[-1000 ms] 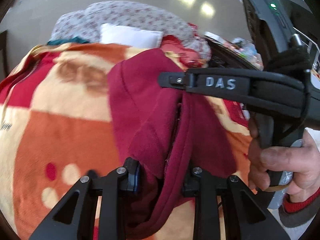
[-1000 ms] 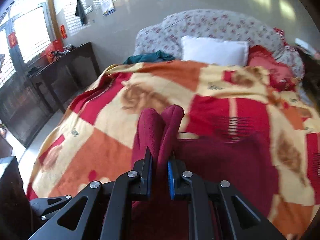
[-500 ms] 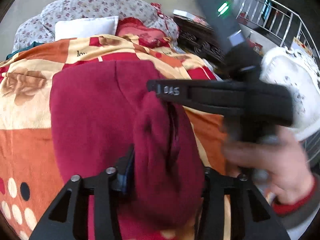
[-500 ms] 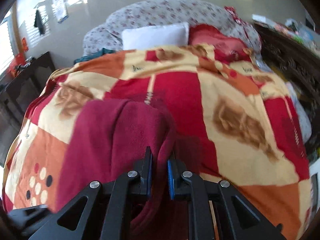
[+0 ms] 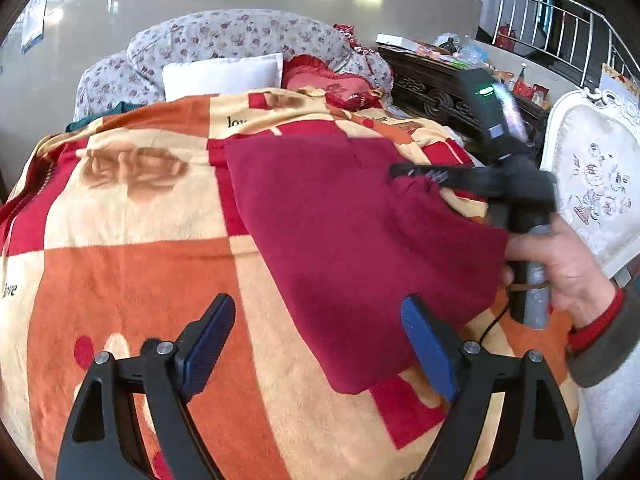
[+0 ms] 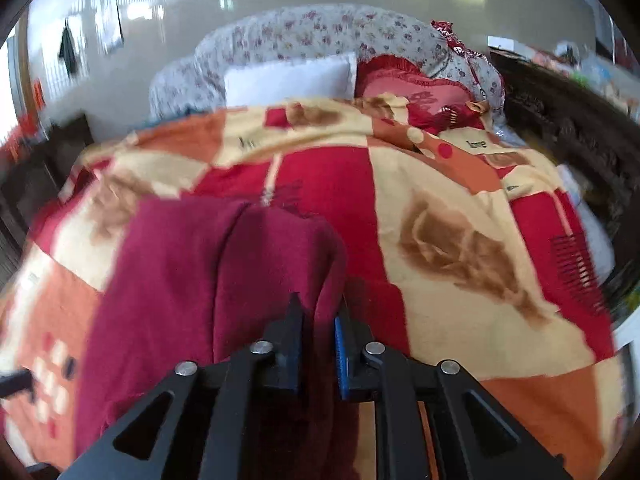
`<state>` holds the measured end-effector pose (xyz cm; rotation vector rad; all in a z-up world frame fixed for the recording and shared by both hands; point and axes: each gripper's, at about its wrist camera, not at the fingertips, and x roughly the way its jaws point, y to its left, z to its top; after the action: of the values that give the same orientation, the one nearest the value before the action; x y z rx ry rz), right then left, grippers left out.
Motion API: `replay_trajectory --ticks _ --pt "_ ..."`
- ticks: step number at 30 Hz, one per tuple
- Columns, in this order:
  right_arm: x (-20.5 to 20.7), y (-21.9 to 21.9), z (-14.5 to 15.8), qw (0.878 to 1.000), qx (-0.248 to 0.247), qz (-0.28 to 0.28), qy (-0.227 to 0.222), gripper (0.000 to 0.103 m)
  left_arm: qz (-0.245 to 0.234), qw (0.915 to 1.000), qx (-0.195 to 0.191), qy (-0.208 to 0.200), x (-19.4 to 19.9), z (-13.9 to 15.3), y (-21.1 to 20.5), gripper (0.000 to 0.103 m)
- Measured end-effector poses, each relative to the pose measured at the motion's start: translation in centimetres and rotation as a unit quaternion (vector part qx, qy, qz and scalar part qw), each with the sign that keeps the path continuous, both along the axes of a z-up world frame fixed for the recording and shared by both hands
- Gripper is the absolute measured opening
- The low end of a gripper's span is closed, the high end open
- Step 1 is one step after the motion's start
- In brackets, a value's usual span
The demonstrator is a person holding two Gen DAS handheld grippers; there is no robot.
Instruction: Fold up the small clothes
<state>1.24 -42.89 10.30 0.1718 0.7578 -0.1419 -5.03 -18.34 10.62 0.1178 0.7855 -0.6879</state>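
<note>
A dark red garment lies spread on the orange, red and cream blanket of a bed. My left gripper is open and empty, its blue pads just above the garment's near edge. My right gripper is shut on a fold of the dark red garment at its right edge and holds it slightly raised. In the left wrist view the right gripper shows at the garment's right side, held by a hand.
A white pillow, a red heart cushion and a floral bedding roll lie at the bed's head. A dark wooden cabinet and a white chair stand to the right of the bed.
My left gripper has opened and let go of the garment, which now lies spread flat. My right gripper has kept its hold and moved to the right.
</note>
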Motion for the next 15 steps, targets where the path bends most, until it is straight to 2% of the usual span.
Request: replay_trajectory --ticks 1,2,5,8,10,12,15 --pt "-0.8 -0.4 0.8 1.000 0.012 -0.007 -0.006 0.041 0.000 1.0000 0.005 -0.002 0.1 -0.2 -0.2 0.084" --pt "-1.2 -0.5 1.3 1.000 0.019 -0.011 -0.007 0.046 -0.002 0.9999 0.009 -0.003 0.2 -0.4 -0.4 0.084" --pt "-3.8 -0.6 3.8 0.997 0.075 0.004 -0.029 0.049 -0.004 0.9995 0.030 0.007 0.3 -1.7 -1.3 0.084" --pt "-5.7 1.6 5.5 0.992 0.107 0.047 -0.041 0.053 -0.001 0.9993 0.028 0.024 0.4 -2.7 -1.7 0.084" --pt "-6.1 4.6 5.8 0.992 0.086 0.089 -0.032 0.052 0.004 0.9992 0.025 0.033 0.5 -3.2 -1.9 0.084" --pt "-6.1 6.5 5.1 0.993 0.049 0.105 -0.013 0.052 0.007 0.9991 0.025 0.034 0.4 -3.3 -1.8 0.084" --pt "-6.1 7.3 1.8 0.995 -0.029 0.082 0.051 0.044 0.013 0.9991 0.027 0.029 0.2 -3.0 -1.2 0.084"
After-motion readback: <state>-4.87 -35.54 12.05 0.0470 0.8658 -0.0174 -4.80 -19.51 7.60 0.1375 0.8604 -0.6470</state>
